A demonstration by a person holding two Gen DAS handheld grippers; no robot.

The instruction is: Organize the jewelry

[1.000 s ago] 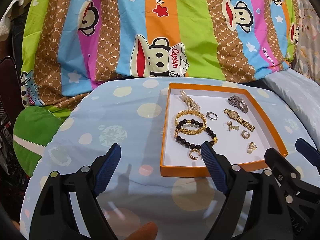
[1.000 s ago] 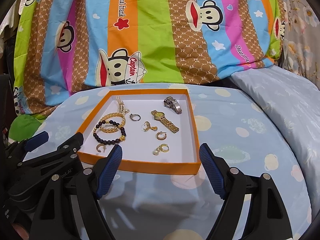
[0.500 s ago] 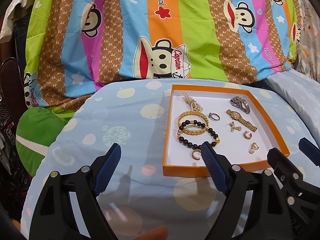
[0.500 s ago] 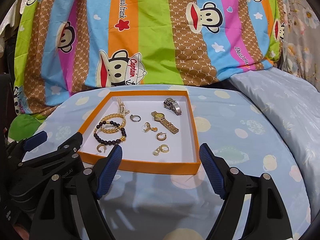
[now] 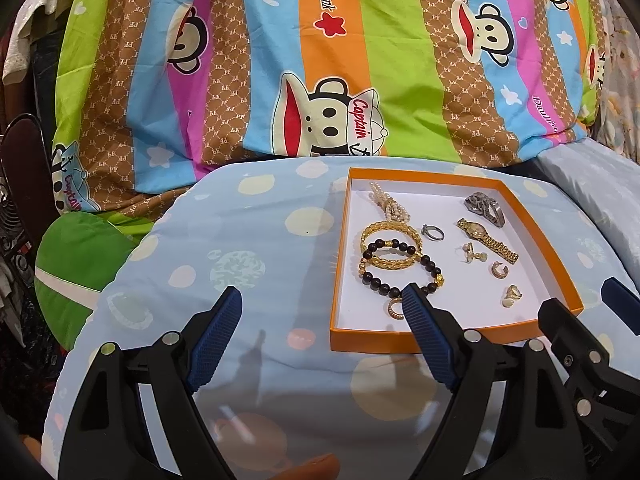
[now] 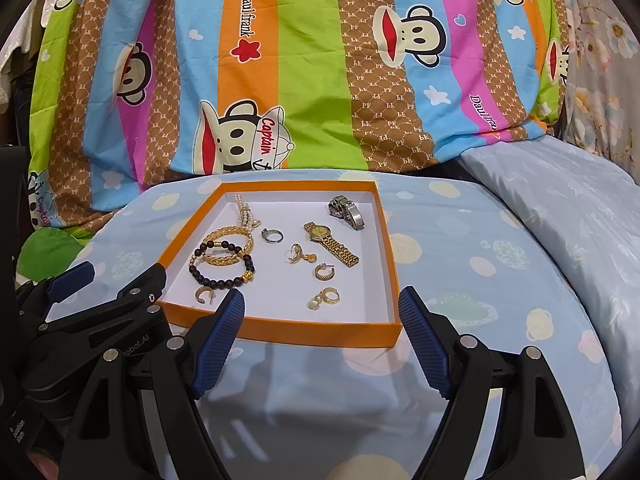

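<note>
An orange tray (image 5: pixel 448 338) (image 6: pixel 312 336) with a white floor lies on the light blue dotted cover. In it lie a gold bangle (image 6: pixel 228 246), a dark bead bracelet (image 6: pixel 222 276), a pearl strand (image 6: pixel 244 212), a silver ring (image 6: pixel 273 235), a gold watch (image 6: pixel 332 243), a silver watch (image 6: pixel 347 208) and several small gold earrings (image 6: pixel 325 298). My left gripper (image 5: pixel 322 328) is open and empty, in front of the tray's near left corner. My right gripper (image 6: pixel 322 324) is open and empty, in front of the tray's near edge.
A striped cartoon-monkey blanket (image 6: pixel 304 80) rises behind the tray. A pale blue quilt (image 6: pixel 560 208) lies to the right. A green cushion (image 5: pixel 76 264) sits at the left edge of the cover. The left gripper also shows in the right wrist view (image 6: pixel 96 304).
The left gripper has pulled back slightly and shifted left, so the tray sits a bit farther right in its view. The right gripper has hardly moved. Both stay open.
</note>
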